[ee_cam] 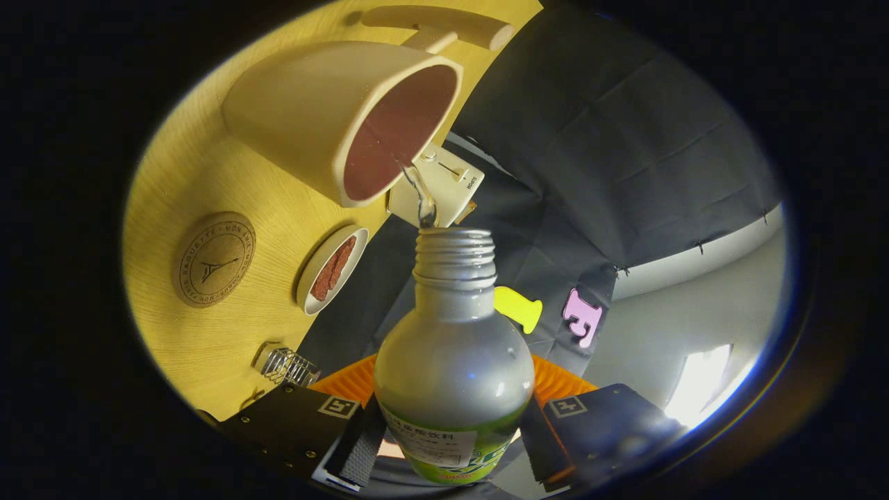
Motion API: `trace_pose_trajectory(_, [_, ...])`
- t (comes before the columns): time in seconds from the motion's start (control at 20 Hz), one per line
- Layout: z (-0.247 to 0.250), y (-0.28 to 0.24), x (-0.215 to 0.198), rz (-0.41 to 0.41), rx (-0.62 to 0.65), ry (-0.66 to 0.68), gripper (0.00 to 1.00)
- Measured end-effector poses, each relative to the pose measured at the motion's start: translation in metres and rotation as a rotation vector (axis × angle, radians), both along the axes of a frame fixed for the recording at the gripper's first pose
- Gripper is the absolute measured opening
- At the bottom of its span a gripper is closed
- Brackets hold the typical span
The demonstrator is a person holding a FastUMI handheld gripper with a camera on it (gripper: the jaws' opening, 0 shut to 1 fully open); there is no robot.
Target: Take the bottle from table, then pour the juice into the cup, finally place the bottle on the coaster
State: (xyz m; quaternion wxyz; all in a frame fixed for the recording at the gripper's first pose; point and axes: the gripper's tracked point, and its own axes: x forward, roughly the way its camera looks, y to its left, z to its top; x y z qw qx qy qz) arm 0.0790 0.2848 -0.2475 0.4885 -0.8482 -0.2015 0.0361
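My gripper (451,444) is clamped on the clear plastic bottle with a green label (454,375): one finger presses its left flank at about 8 o'clock from the bottle's belly, the other its right flank at about 4 o'clock. The bottle sits between the fingers, its uncapped threaded neck (455,253) pointing away from me toward 12 o'clock.

From the mouth of the neck a thin stream of clear liquid (420,198) runs toward 11 o'clock and meets the lower rim of the cream ceramic cup with a reddish-brown interior (333,118). The whole scene appears rolled, so the cup's opening faces toward 4 o'clock, toward the bottle.

The cup stands on the pale yellow wooden table (187,180). At 9 o'clock from the bottle's neck, near the table edge, lies a small white dish holding a reddish-brown piece (333,269). Farther out at 9 o'clock lies the round cork coaster with a printed emblem (214,260), apart from both dish and cup. At 8 o'clock from the bottle's belly, just beyond my left finger, lies a small clear glass object with a wire coil (285,365). A white plastic clip-like object (444,184) lies just beyond the neck, at the table's edge. Beyond the cup, at 12 o'clock, sits a pale wooden piece (437,26).
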Motion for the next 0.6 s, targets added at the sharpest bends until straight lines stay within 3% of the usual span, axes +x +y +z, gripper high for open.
trace_pose_trajectory(0.6, [0.01, 0.013, -0.011, 0.034, -0.109, -0.043, 0.83])
